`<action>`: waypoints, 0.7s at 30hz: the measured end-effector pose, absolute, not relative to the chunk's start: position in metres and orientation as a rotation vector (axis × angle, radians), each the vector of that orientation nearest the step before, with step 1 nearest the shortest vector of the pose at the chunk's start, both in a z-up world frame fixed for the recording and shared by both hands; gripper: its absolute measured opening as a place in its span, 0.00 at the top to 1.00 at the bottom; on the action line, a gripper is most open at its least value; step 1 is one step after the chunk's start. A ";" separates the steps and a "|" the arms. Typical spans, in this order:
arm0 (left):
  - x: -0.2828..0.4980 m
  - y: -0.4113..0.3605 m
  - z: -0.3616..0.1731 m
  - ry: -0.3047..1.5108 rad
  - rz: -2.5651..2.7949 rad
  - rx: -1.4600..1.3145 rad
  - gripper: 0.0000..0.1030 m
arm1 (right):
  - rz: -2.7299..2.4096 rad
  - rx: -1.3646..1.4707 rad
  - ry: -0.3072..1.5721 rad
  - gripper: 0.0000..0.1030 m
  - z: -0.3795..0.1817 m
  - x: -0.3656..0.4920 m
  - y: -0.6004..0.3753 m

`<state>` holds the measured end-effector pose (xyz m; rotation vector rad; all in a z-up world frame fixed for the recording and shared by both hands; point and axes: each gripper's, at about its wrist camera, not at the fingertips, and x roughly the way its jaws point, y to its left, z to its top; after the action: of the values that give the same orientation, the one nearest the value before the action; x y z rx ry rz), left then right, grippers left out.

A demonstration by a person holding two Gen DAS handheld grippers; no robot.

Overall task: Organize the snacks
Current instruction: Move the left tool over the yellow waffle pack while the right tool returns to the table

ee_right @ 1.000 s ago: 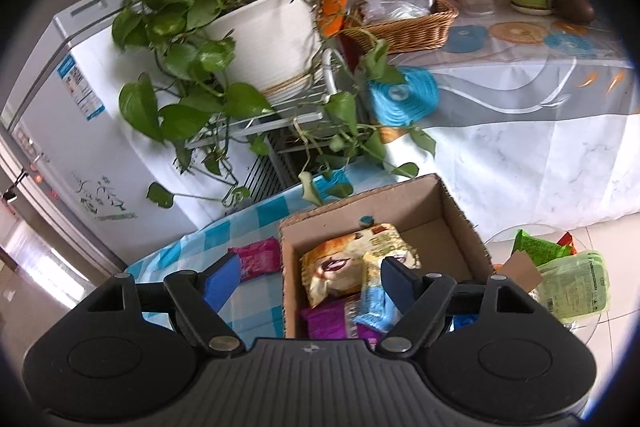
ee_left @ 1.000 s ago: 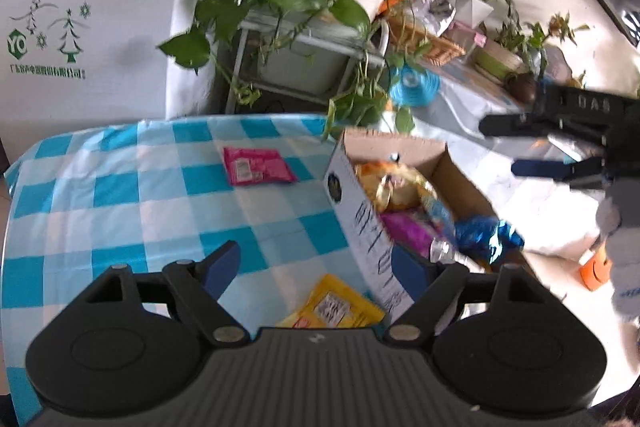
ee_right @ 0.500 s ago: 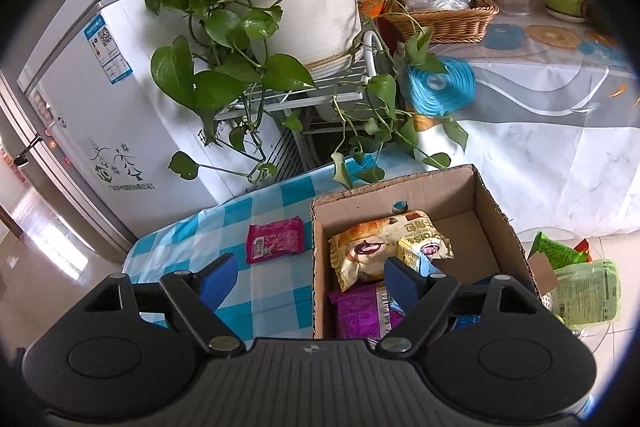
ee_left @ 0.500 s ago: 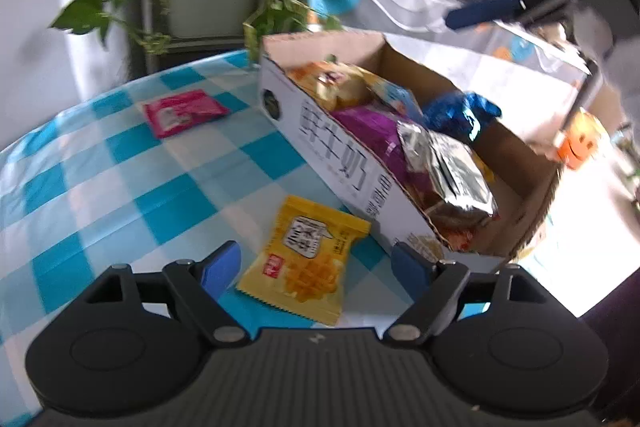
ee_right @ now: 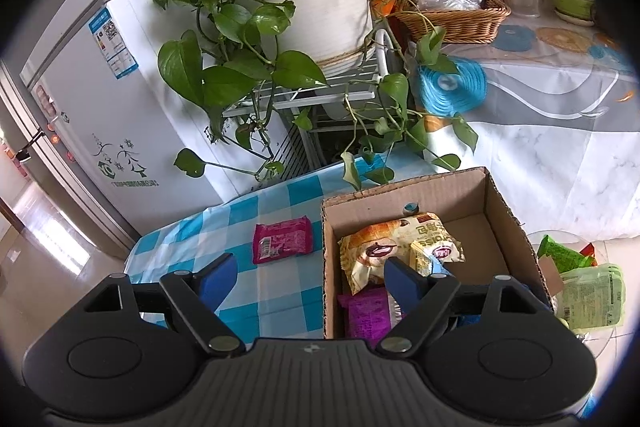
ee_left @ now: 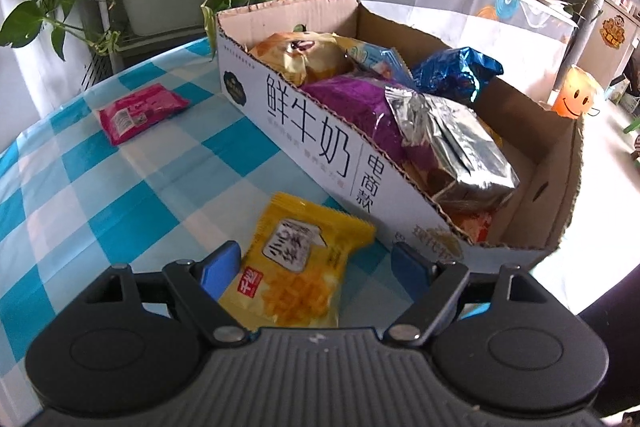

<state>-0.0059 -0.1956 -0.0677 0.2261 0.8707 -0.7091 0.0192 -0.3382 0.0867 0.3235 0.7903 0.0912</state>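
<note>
Snacks are lying mostly in the cardboard box (ee_left: 308, 147) on the checked desk (ee_left: 100, 195), with a yellow packet (ee_left: 296, 267) at its 7 o'clock and a pink packet (ee_left: 140, 113) at 10 o'clock. The left claw (ee_left: 316, 267) is gaping around the yellow packet, pads not pressing. The right claw (ee_right: 308, 275), just widened, is hanging empty over the box's near-left corner.
</note>
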 end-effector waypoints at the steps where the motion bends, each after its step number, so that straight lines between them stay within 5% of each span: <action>1: -0.005 -0.196 -0.068 0.872 -0.710 0.221 0.22 | 0.092 0.323 0.790 0.17 0.087 0.020 -0.337; 7: 0.000 -0.188 -0.070 0.898 -0.699 0.190 0.44 | 0.103 0.318 0.795 0.17 0.085 0.025 -0.332; 21: 0.012 -0.103 -0.063 0.931 -0.393 0.017 0.48 | 0.157 0.340 0.823 0.17 0.076 0.041 -0.309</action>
<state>0.0121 -0.1031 -0.0635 0.0168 0.9311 -0.3931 0.0411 -0.3094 0.0757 0.3401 0.8234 0.1565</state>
